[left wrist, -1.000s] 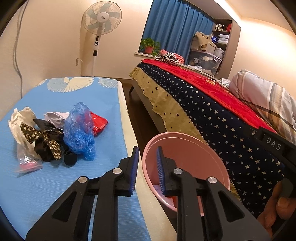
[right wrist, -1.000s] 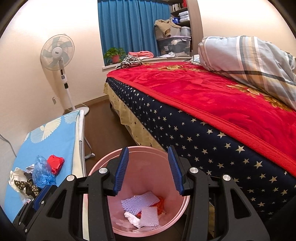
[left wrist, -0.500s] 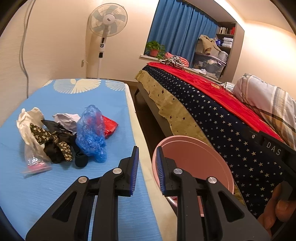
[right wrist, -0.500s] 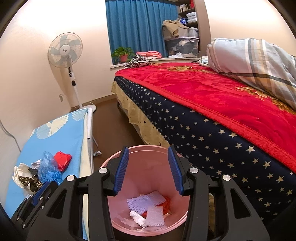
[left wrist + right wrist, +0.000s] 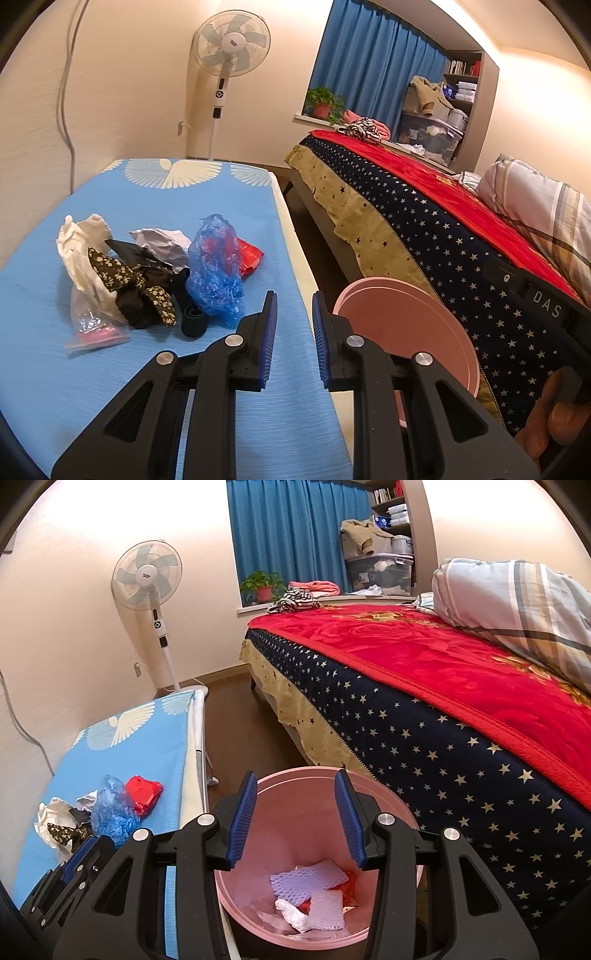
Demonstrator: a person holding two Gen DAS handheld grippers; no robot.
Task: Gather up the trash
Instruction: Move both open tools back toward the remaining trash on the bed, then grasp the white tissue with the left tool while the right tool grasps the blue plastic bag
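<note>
My left hand-held gripper hangs empty, jaws apart, near the crumpled blue plastic bag on the blue-covered counter (right hand-held gripper gapes over the round pink plastic bin); thin film could slip, snagging its neighbours.

- Bare blue cover fills the left wrist view's lower left, ahead of the trash pile.
- The pink bin sits wedged between table edge and bed, lower centre, mouth unobstructed.
</note>
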